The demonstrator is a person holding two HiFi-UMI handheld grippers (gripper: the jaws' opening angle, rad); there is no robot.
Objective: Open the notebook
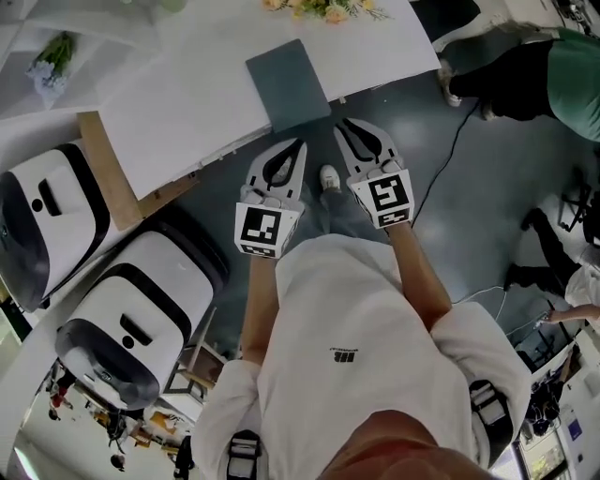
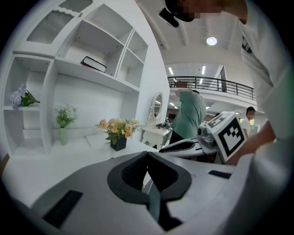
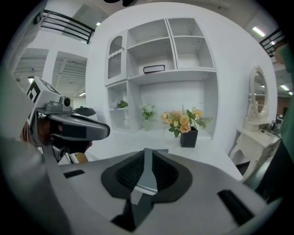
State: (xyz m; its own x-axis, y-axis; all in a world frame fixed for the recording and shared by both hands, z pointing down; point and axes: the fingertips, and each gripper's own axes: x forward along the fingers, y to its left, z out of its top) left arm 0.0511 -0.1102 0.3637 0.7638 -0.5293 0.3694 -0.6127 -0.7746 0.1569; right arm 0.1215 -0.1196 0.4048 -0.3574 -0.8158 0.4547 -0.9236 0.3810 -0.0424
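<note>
Left hand-held gripper [image 1: 299, 147] clenched and empty, right hand-held gripper [image 1: 343, 127] with its jaws a slit apart and nothing between them, both pointing at the closed notebook [image 1: 286, 82].

Two white machines [image 1: 131, 319] with black bands stand on the floor at far left, beside a wooden panel [image 1: 108, 169] at the end of the white bench [image 1: 187, 103]. The grey-blue notebook lies flat at the bench's near edge, just ahead of the two tips and apart from them. Flowers [image 1: 323, 9] sit at the bench's far side, and behind it rises a white shelf unit [image 3: 161, 55] with a book [image 3: 154, 69] on one shelf. A shoe [image 1: 329, 176] shows between the grippers on the grey floor [image 1: 469, 225]. A cable [image 1: 441, 169] runs across the floor, and a person [image 1: 572, 80] in a green top is at far right.
</note>
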